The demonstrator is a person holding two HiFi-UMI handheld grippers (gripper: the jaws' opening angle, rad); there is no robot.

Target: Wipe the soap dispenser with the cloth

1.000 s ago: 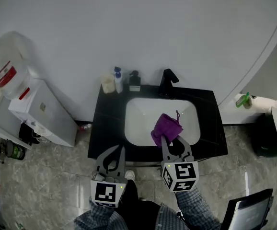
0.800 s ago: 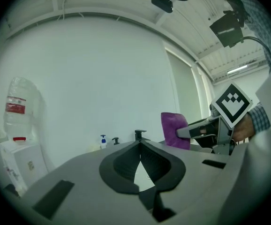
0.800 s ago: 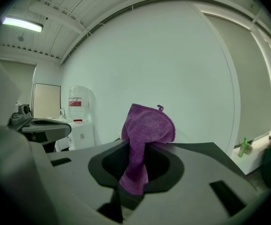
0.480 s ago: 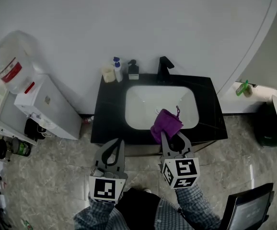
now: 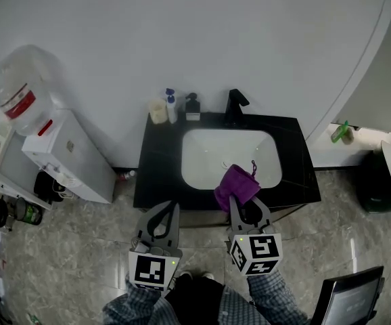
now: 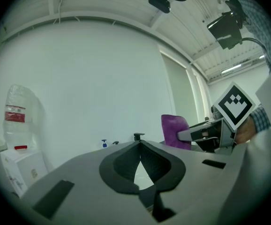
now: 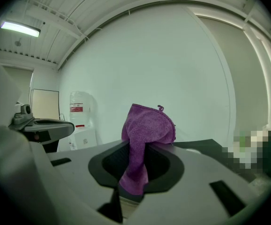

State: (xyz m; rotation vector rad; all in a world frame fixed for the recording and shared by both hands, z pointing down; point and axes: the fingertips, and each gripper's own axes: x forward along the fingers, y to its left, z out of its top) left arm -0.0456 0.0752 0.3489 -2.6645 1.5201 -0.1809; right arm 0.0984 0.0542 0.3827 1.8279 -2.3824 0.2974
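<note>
In the head view a black soap dispenser (image 5: pixel 193 107) stands at the back of the black counter (image 5: pixel 156 175), between a white bottle with a blue pump (image 5: pixel 171 105) and the black faucet (image 5: pixel 235 107). My right gripper (image 5: pixel 235 198) is shut on a purple cloth (image 5: pixel 236 183), held above the counter's front edge by the white basin (image 5: pixel 212 156). The cloth (image 7: pixel 147 125) stands up from the shut right gripper (image 7: pixel 135 146) in the right gripper view. My left gripper (image 5: pixel 170 207) is shut on nothing, in front of the counter. The left gripper view shows the left gripper (image 6: pixel 139 142) and, far off, the blue-pump bottle (image 6: pixel 104 143).
A cream cup (image 5: pixel 157 110) stands left of the bottles. A water cooler (image 5: pixel 19 93) and white cabinet (image 5: pixel 67 158) are to the left of the counter. A green spray bottle (image 5: pixel 341 133) and dark bin (image 5: pixel 375 181) are at the right. A dark screen (image 5: pixel 351 303) sits at bottom right.
The cloth was over the basin a second ago and is now over the counter's front edge. Both grippers sit slightly farther from the counter. Neither jaw state changed.
</note>
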